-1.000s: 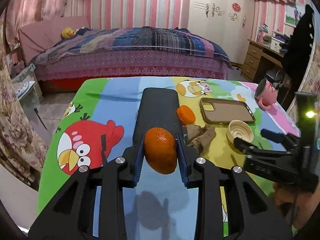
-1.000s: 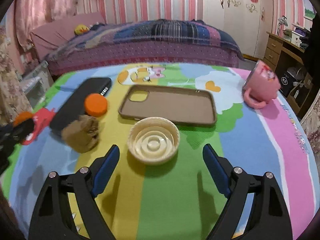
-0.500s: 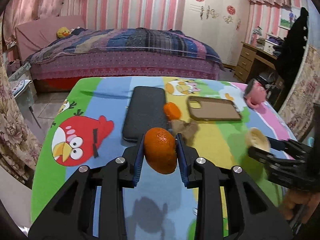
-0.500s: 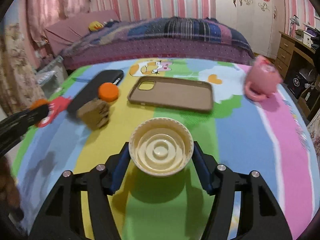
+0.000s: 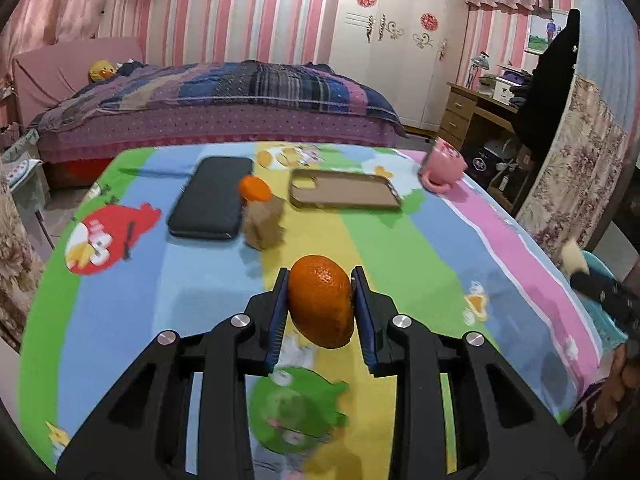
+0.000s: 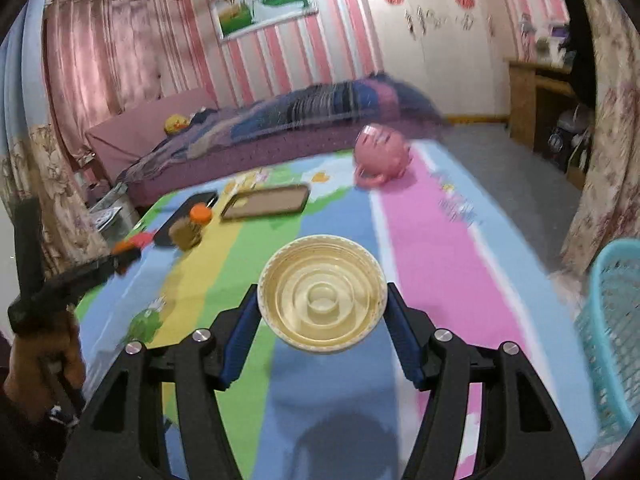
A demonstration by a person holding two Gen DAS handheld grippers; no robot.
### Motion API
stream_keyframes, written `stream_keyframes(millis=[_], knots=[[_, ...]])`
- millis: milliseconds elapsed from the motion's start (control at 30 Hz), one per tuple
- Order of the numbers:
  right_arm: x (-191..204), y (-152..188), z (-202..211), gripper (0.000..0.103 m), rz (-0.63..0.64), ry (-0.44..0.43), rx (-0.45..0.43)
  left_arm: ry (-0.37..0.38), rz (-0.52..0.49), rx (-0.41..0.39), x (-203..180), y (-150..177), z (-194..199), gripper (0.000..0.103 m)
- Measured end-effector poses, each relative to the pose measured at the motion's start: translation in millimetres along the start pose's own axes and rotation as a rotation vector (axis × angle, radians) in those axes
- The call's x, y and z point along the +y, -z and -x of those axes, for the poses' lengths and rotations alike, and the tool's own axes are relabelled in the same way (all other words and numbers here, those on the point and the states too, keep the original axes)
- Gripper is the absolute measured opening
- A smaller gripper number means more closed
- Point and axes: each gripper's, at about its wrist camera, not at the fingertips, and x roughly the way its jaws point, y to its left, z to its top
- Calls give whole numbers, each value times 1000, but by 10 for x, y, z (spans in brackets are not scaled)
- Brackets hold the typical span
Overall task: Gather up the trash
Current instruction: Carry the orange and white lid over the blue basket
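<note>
Pink-striped bedroom, table [image 5: 400, 240] under a cartoon-bird cloth, bed behind it.

Left gripper [image 5: 320, 304]: clamped on an orange peel [image 5: 322, 306], held clear above the cloth near the table's front edge. Pads press its two sides; it looks hollow and light, so side pressure should be enough.

Right gripper [image 6: 322, 308]: clamped on a cream lid [image 6: 322, 294], gripped across the rim with the ribbed inside facing up. Rim grip is the only purchase on a flat disc. It is off the table, carried toward the teal basket [image 6: 612, 320] low on that gripper's right. My read: the basket is the trash bin and both loads are headed there.

Left on the table, ahead of the left gripper:
- 1 crumpled brown paper wad [image 5: 262, 224], likely trash
- 1 orange cap or peel piece [image 5: 254, 189] just behind the wad, touching the black case; can't tell which it is
- 1 black case [image 5: 212, 204], left of the wad
- 1 tan phone case [image 5: 344, 190], right of the wad
- 1 pink mug [image 5: 442, 164], on its side, far right

Count: 2 trash items in grippers, probably 2 more to fetch, 3 non-trash items to leave.
</note>
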Motion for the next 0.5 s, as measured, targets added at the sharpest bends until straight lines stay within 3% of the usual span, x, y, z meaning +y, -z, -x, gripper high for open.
stream_keyframes(millis=[167,433,500], knots=[[-196,-80,160,61,-71,-1,-27,39,-40,10,-282,101,55,30],[-819,-40,874,61,-199,75,-119,165,-35,-43,-1001,35,285,31],[-973,-17,1074,61,-196,137,-144,197,-55,-49,-1293,16,318,31]])
